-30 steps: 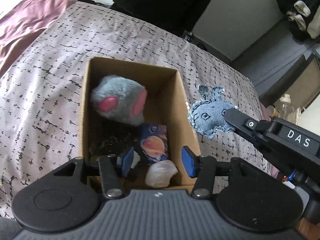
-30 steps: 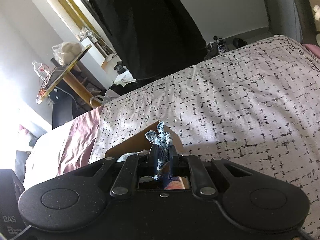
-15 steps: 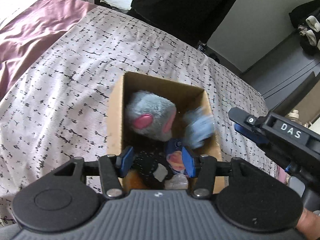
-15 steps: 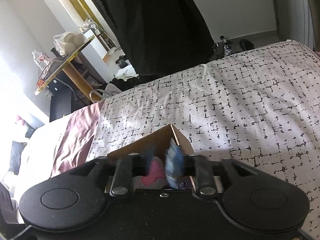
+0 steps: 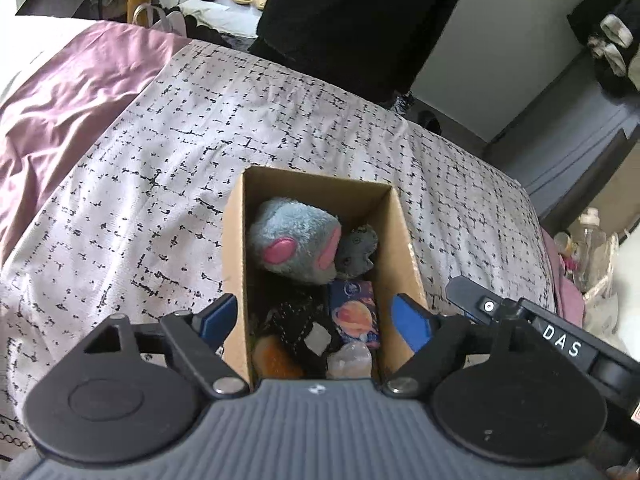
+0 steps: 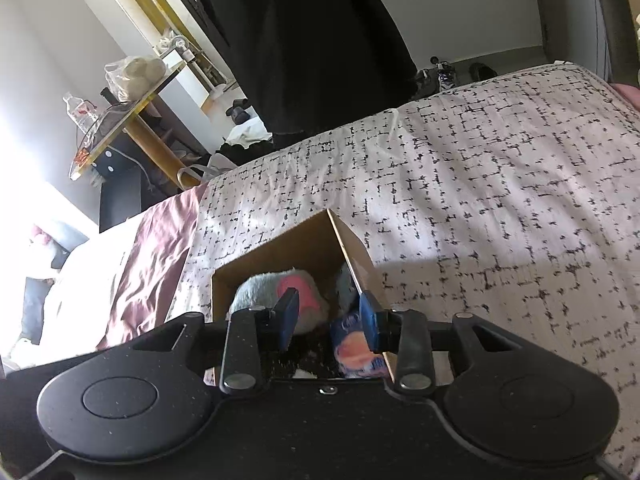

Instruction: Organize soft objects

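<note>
A cardboard box (image 5: 236, 240) stands on the patterned bed cover. Inside lie a grey plush with pink ears (image 5: 294, 246), a small denim whale toy (image 5: 356, 250) beside it, a blue planet-print packet (image 5: 354, 314), a black spotted cloth (image 5: 298, 322) and other soft items. My left gripper (image 5: 316, 318) is open and empty, its fingers straddling the box's near end. My right gripper (image 6: 328, 314) is open and empty above the box (image 6: 352, 256), over the plush (image 6: 276, 292) and packet (image 6: 354, 344). Its body shows at the right of the left wrist view (image 5: 560, 344).
A mauve satin sheet (image 5: 68, 92) covers the bed's left side. A person in black (image 6: 304, 40) stands at the far edge. A yellow-framed side table (image 6: 120, 120) with bottles stands beyond the bed. Plastic bottles (image 5: 592, 248) sit off the bed's right edge.
My right gripper opened and let go of the denim whale toy, which dropped into the box beside the grey plush. My left gripper pulled back and opened wider around the box's near end.
</note>
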Demonstrator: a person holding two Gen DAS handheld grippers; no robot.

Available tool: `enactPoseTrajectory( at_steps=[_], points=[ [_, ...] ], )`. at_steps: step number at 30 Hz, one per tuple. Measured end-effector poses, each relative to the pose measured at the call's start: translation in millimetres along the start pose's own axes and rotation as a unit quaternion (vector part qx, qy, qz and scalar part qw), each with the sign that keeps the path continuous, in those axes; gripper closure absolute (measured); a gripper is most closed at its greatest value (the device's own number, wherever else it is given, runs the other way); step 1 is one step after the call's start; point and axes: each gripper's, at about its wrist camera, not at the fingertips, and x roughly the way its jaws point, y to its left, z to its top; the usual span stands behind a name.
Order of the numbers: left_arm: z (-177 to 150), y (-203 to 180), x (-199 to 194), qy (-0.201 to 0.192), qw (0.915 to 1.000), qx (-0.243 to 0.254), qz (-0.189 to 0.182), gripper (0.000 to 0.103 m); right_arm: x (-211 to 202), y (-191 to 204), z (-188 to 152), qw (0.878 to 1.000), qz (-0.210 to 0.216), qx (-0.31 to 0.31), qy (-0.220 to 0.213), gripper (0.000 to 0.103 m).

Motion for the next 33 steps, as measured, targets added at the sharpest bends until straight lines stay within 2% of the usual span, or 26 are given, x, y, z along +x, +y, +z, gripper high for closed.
enactPoseTrajectory(
  at_steps=[1, 5, 16, 19, 24, 27, 33],
  points=[
    [-1.3, -2.4, -3.7, 0.000, 1.0000, 0.005, 0.000, 0.018, -5.3, -1.6, -1.0, 1.000, -0.001, 0.001, -0.003, 0.057],
    [-10.3, -11.0, -21.1, -0.006, 0.9997, 0.025, 0.001, 0.013, -27.4, -9.5, -4.6, 1.000, -0.002, 0.005, -0.011, 0.054],
    [-37.7, -22.1, -63.1, -0.019, 0.9978, 0.061, 0.016, 0.010, -87.7, -33.7, -27.5, 0.999, -0.002, 0.018, -0.040, 0.026],
    [-44.8, -26.0, -76.6, -0.024, 0.9968, 0.074, 0.018, 0.005, -100.7, -36.8, -33.1, 0.999, 0.001, 0.017, -0.043, 0.019],
    [-59.0, -30.3, -91.3, -0.029, 0.9957, 0.085, 0.023, 0.002, -120.2, -40.2, -40.2, 0.999, 0.006, 0.013, -0.043, 0.010],
    [-66.6, -32.0, -97.9, -0.029, 0.9952, 0.090, 0.023, 0.002, -129.9, -40.5, -45.0, 0.999, -0.007, 0.007, -0.044, 0.009],
    [-81.5, -36.4, -114.9, -0.036, 0.9935, 0.105, 0.021, 0.002, -147.9, -39.9, -53.6, 0.999, -0.012, 0.001, -0.048, 0.002]
  ],
)
